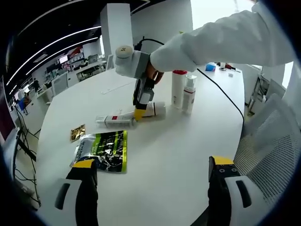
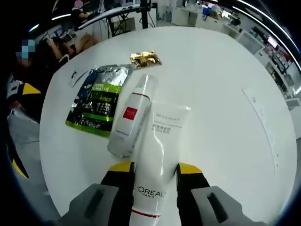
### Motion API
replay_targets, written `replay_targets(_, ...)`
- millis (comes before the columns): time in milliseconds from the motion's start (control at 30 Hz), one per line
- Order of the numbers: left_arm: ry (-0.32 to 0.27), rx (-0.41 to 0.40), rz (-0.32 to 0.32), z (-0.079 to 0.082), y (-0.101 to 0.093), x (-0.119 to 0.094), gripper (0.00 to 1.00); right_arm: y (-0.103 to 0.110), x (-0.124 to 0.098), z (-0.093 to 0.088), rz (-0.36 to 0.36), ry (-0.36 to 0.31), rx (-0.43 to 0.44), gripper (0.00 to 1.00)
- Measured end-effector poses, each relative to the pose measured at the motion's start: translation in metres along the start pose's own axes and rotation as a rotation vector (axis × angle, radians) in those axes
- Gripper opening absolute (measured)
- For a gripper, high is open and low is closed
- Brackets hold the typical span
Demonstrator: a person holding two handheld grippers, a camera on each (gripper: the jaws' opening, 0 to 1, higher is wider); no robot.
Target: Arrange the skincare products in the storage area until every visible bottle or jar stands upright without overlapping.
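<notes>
The right gripper (image 2: 154,172) is closed on the L'Oréal tube (image 2: 157,165), its yellow-tipped jaws pressed against both sides of the tube near its capped end. The tube lies flat on the white table (image 2: 225,103). A white pump bottle (image 2: 130,117) with a red label lies on its side, touching the tube's side. Just beyond them rest a green-and-silver sachet (image 2: 96,101) and a small gold foil packet (image 2: 146,59).

The left gripper (image 1: 153,172) hovers over the table with jaws spread wide, holding nothing. Two spray bottles (image 1: 183,92) stand upright, just beside each other, near the lying tube.
</notes>
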State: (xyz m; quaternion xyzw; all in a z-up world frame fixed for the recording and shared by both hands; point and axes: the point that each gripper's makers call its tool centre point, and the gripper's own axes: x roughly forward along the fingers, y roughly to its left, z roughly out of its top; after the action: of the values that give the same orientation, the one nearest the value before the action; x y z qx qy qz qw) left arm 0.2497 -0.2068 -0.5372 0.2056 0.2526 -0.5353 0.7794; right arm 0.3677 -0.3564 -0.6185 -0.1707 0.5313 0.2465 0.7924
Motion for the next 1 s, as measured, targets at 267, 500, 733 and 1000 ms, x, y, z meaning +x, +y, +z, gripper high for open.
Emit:
replay_targets(267,0.007,0.005,0.0,-0.001,0.0,0.0,0.93,-0.005,0.002,0.002,-0.003,0.016,0.068,0.26)
replay_targets(500,0.013,0.01,-0.003,-0.002,-0.001,0.0,0.93,0.003,-0.001,-0.001,0.025,0.02,0.098,0.25)
replay_targets(733,0.017,0.007,-0.005,-0.002,-0.001,0.001,0.92,0.007,0.002,-0.003,-0.006,0.073,0.012,0.25)
replay_targets(1000,0.02,0.01,-0.007,-0.003,-0.002,0.001,0.91,0.021,-0.001,-0.009,0.016,0.118,-0.011,0.25)
